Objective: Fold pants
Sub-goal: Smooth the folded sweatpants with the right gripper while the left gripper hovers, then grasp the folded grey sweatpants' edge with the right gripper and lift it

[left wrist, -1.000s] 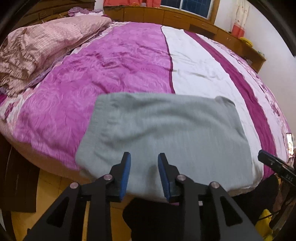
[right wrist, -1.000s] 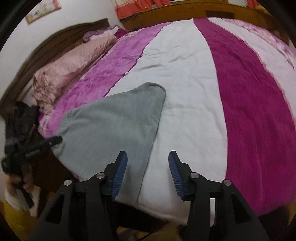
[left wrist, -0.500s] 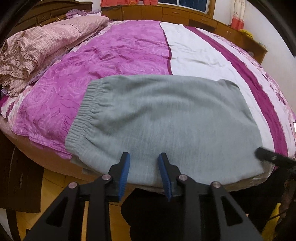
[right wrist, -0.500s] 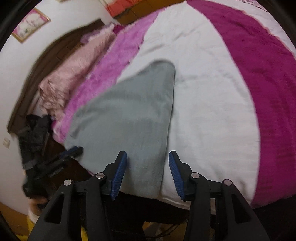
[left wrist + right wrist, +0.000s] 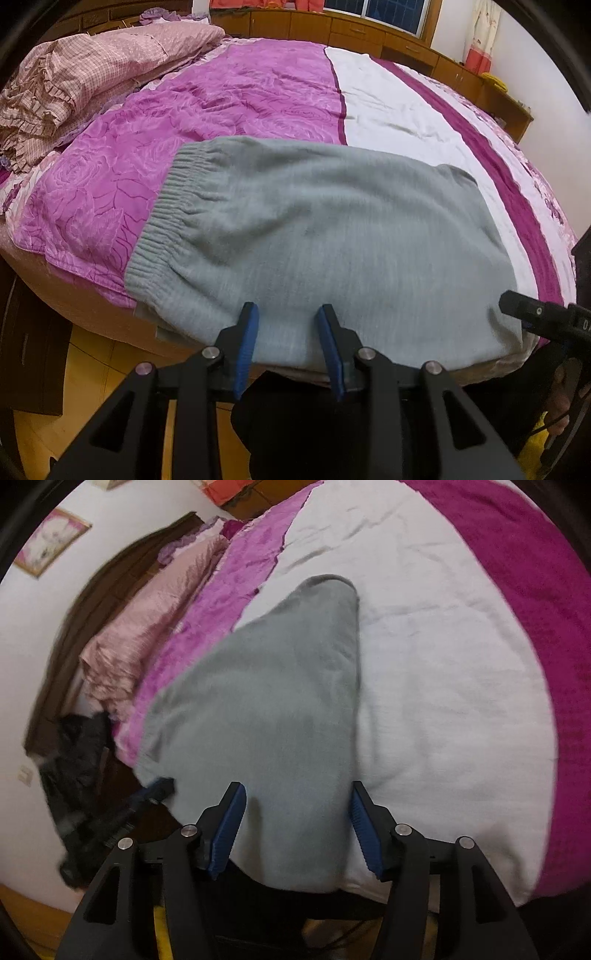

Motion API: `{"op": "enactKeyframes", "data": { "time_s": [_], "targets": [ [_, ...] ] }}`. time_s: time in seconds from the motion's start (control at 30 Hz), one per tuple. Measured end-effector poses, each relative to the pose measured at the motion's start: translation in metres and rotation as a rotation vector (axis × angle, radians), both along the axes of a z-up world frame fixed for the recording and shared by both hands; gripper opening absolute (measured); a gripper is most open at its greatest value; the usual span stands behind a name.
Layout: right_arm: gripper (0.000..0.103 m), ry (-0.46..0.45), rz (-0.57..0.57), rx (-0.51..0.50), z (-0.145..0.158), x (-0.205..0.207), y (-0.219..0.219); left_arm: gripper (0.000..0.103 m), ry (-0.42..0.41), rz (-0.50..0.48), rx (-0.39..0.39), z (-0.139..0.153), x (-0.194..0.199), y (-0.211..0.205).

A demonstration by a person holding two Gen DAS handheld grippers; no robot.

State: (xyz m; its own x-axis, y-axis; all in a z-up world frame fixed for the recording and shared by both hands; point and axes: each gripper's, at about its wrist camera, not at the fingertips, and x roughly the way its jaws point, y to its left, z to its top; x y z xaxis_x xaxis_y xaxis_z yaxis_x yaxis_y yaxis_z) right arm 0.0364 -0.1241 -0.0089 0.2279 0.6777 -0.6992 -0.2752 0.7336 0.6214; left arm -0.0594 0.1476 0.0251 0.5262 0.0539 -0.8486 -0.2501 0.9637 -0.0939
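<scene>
On the near edge of the bed (image 5: 258,96) lie the grey pants (image 5: 332,236), folded flat, with the stretchy waistband (image 5: 162,221) at the left side in my left camera and the bottom edge hanging a little over the bed's side. I think the next fold takes this near edge away from me, across the pants. My left gripper (image 5: 288,338) sits low over that edge, its fingers a narrow way apart and holding nothing. My right gripper (image 5: 295,816) is over the other near corner, and its fingers have just been opening; the cloth shows between them, but they are not pinching it. To do it well, I should slide both sets of fingers onto all the layers, squeeze at the same time, and lift evenly so nothing bunches up.
</scene>
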Motion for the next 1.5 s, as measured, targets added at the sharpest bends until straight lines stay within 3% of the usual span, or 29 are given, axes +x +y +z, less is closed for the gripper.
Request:
{"op": "enactKeyframes", "data": {
  "time_s": [0.23,0.5,0.8,1.5],
  "targets": [
    [0.051,-0.101,0.046,-0.071,-0.002,-0.009,0.016,0.035,0.001,0.002,0.002,-0.001,0.0,-0.001],
    [0.026,-0.035,-0.03,-0.023,-0.004,-0.006,0.001,0.036,0.008,0.012,0.006,-0.001,0.001,-0.001],
    [0.013,-0.03,-0.031,0.015,0.001,-0.007,-0.001,0.036,0.018,0.023,0.009,0.0,0.003,-0.003],
    [0.008,-0.273,0.096,-0.018,0.074,-0.03,0.03,0.036,0.01,0.044,0.005,0.004,0.001,-0.002]
  ]
}}
